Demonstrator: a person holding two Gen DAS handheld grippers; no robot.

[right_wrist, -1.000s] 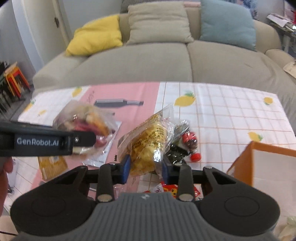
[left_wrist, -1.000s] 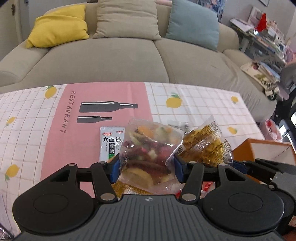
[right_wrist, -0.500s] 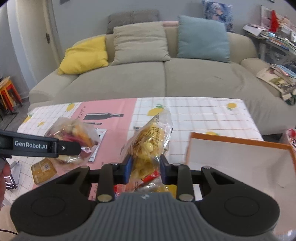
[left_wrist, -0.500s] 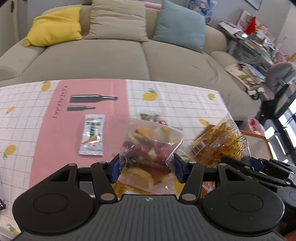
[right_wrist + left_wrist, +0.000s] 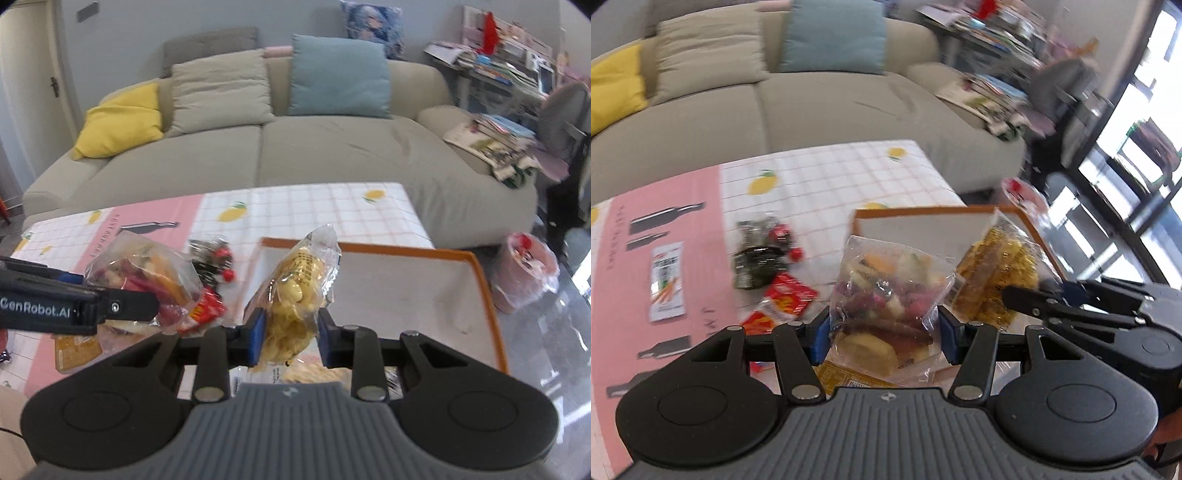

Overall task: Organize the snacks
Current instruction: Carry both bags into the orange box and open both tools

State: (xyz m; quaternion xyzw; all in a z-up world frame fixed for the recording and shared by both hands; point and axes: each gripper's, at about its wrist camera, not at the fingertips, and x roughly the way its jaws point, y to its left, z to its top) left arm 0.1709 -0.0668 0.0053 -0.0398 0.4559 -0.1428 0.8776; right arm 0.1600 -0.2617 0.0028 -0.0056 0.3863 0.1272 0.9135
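My left gripper (image 5: 882, 336) is shut on a clear bag of mixed dried fruit and vegetable chips (image 5: 890, 295), held above the table near the left edge of an orange-rimmed white box (image 5: 923, 225). My right gripper (image 5: 290, 338) is shut on a clear bag of yellow snacks (image 5: 299, 291), held over the near left part of the box (image 5: 480, 288). The fruit bag (image 5: 147, 273) and the left gripper show at the left of the right wrist view. The yellow bag (image 5: 993, 269) shows at the right of the left wrist view.
On the pink and white checked tablecloth (image 5: 820, 184) lie a dark snack packet (image 5: 757, 258), red packets (image 5: 788, 299), a white carrot-print packet (image 5: 666, 280) and a yellow packet (image 5: 75, 347). A sofa (image 5: 258, 147) stands behind the table. A pink bin bag (image 5: 524, 273) sits right of it.
Both grippers have swung right with their bags, toward and over the orange-rimmed box. The box now fills more of both views.
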